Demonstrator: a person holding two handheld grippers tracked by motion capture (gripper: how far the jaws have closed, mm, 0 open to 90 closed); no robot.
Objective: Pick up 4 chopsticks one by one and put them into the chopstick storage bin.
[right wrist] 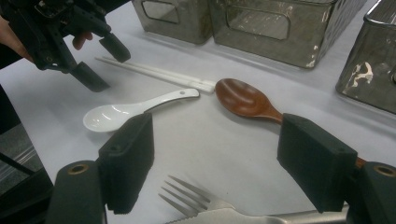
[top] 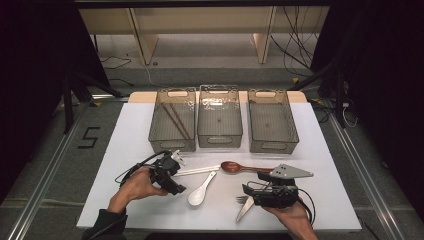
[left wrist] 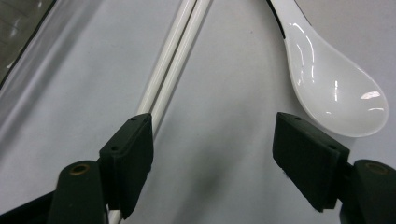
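Left tool (top: 175, 175): jaws apart over the white chopsticks (top: 197, 170), nothing clamped; in the left gripper view one pad (left wrist: 128, 161) sits right over the pair's near end, the other pad stands off beside the soup spoon's bowl.
Chopsticks, place: flat on the white surface (top: 330, 165), in front of the left bin, between the left tool and the wooden spoon.
Chopsticks, axis: long axis runs across the surface, left to right in the high view, far end rising slightly toward the wooden spoon's bowl; the two sticks lie side by side, touching along their length.
Right tool (top: 248, 194): jaws wide apart, holding nothing, hanging over the fork's tines.
White ceramic soup spoon (top: 199, 192): one, bowl toward the person, handle angled up toward the chopsticks' far end.
Wooden spoon (top: 240, 167): one, bowl pointing left, just beside the chopstick tips, handle running right.
Metal fork (top: 243, 206): one, just below the right tool, tines up toward it.
Bins: three clear bins in a row at the back, left (top: 172, 120), middle (top: 220, 117), right (top: 272, 122).
Dark chopsticks (top: 176, 120): one pair, lying diagonally in the left bin.
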